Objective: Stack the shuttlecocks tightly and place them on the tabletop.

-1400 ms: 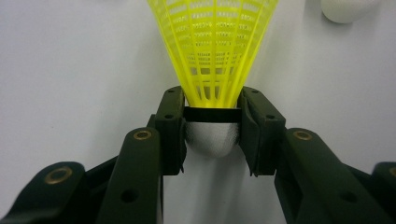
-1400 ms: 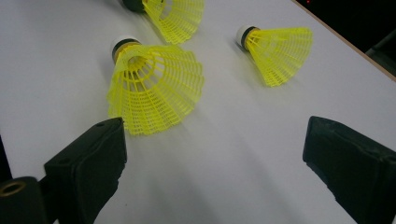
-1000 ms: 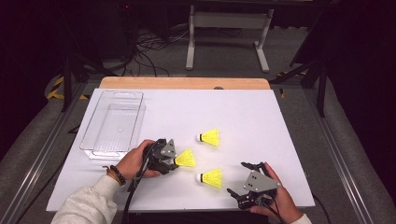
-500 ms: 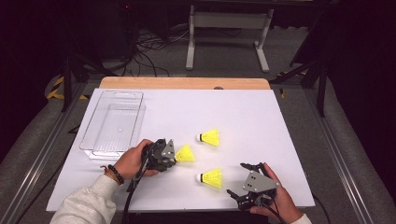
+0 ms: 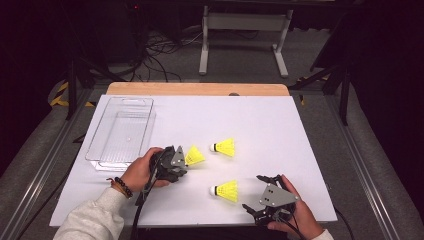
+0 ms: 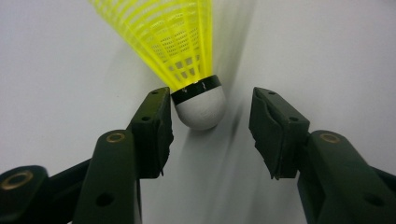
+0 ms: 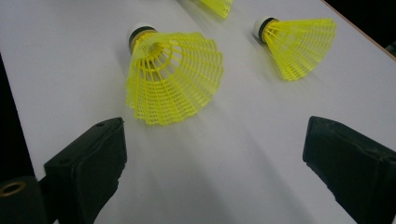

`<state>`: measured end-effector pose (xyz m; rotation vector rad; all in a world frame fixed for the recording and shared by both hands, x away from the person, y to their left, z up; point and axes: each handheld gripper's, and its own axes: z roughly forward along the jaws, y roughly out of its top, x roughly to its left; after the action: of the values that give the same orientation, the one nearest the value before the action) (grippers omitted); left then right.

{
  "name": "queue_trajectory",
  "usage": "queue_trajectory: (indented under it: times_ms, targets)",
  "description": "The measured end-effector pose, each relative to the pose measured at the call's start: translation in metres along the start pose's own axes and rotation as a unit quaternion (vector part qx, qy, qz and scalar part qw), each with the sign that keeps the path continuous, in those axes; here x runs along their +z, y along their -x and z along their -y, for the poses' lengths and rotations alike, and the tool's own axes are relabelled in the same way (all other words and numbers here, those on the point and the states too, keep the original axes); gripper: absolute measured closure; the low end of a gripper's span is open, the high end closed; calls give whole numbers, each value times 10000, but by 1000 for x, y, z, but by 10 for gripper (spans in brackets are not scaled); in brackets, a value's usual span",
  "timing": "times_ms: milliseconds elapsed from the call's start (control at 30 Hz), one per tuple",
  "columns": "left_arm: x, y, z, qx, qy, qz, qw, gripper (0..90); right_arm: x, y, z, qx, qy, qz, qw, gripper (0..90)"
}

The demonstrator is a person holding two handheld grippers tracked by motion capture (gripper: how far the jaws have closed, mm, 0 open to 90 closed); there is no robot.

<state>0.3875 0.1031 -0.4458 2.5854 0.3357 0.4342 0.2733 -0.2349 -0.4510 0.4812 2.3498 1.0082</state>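
Note:
Three yellow shuttlecocks lie on the white table point(image 5: 280, 125). My left gripper point(image 5: 183, 163) points right at the nearest one point(image 5: 194, 156). In the left gripper view its white cork point(image 6: 201, 110) sits between the pads of my left gripper point(image 6: 212, 133). The left pad is at the cork and the right pad stands clear; the jaws have just been opening. My right gripper point(image 5: 253, 193) rests open at the front right. It faces the second shuttlecock point(image 5: 226, 191) point(image 7: 172, 81), which lies ahead of the open right gripper point(image 7: 215, 154). The third shuttlecock point(image 5: 224, 147) point(image 7: 298, 43) lies farther back.
A clear plastic bin point(image 5: 129, 99) stands at the table's left side, just beyond my left hand. A wooden strip point(image 5: 200, 89) runs along the far edge. Dark floor with cables and a metal stand lies beyond the table.
The shuttlecock at my left gripper has shifted slightly toward the far side of the table, along with the gripper's tip. The right gripper and the other two shuttlecocks have stayed put.

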Motion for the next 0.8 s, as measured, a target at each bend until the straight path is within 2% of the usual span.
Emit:
queue_trajectory:
  times_ms: [133, 367, 533, 567, 667, 700, 800]
  targets:
    - [1, 1, -1, 14, 36, -40, 10000, 525, 1, -1, 0, 4, -11, -16, 10000, 71]
    - [2, 3, -3, 76, 141, 101, 9998, 636, 1, -1, 0, -45, -35, -47, 10000, 71]
    - [2, 3, -2, 128, 172, 186, 9996, 643, 1, -1, 0, -43, -42, -55, 10000, 72]
    - [1, 3, -2, 163, 193, 245, 9994, 643, 1, -1, 0, -41, -37, -54, 10000, 71]
    - [-1, 8, -3, 437, 278, 373, 9980, 644, 1, -1, 0, -31, -40, -59, 10000, 71]
    - [-3, 10, -2, 598, 357, 511, 9963, 644, 1, -1, 0, -33, -43, -57, 10000, 71]
    - [-3, 12, -3, 695, 299, 503, 9959, 643, 1, -1, 0, -38, -46, -53, 10000, 71]
